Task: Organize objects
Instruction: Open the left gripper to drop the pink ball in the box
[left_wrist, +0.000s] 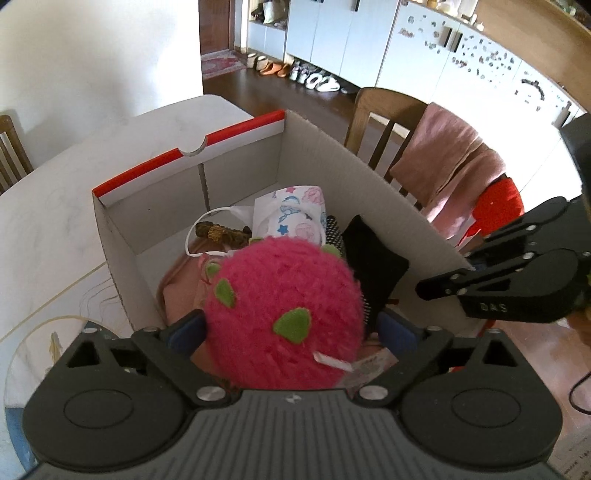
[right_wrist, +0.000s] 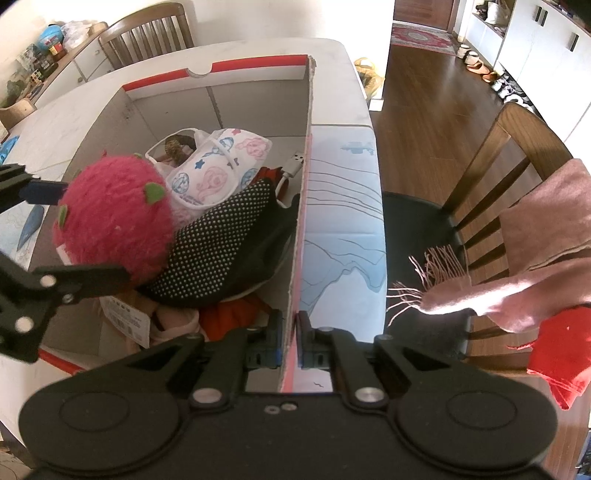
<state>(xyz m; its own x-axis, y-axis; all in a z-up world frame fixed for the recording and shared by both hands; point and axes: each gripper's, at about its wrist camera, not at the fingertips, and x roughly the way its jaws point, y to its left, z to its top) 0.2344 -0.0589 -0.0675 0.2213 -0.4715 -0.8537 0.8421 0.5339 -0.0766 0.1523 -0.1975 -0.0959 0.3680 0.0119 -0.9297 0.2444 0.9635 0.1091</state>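
Observation:
A fluffy pink plush ball (left_wrist: 284, 314) with green patches sits on top of the things in an open cardboard box (left_wrist: 236, 134) with a red rim. My left gripper (left_wrist: 291, 328) is open around the ball; a narrow gap shows beside its right blue pad. In the right wrist view the ball (right_wrist: 114, 218) lies at the box's (right_wrist: 258, 62) left side, between the left gripper's (right_wrist: 61, 236) fingers. My right gripper (right_wrist: 290, 341) is shut on the box's right wall (right_wrist: 301, 229). It shows from the side in the left wrist view, right gripper (left_wrist: 443, 280).
The box also holds a patterned face mask (right_wrist: 221, 166), a black dotted cloth (right_wrist: 225, 243), a hairbrush (left_wrist: 334, 230), a white USB plug (right_wrist: 295, 162) and orange fabric (right_wrist: 236, 314). It stands on a white table (left_wrist: 55, 192). A chair (right_wrist: 491, 177) with a pink scarf (right_wrist: 546, 236) stands right.

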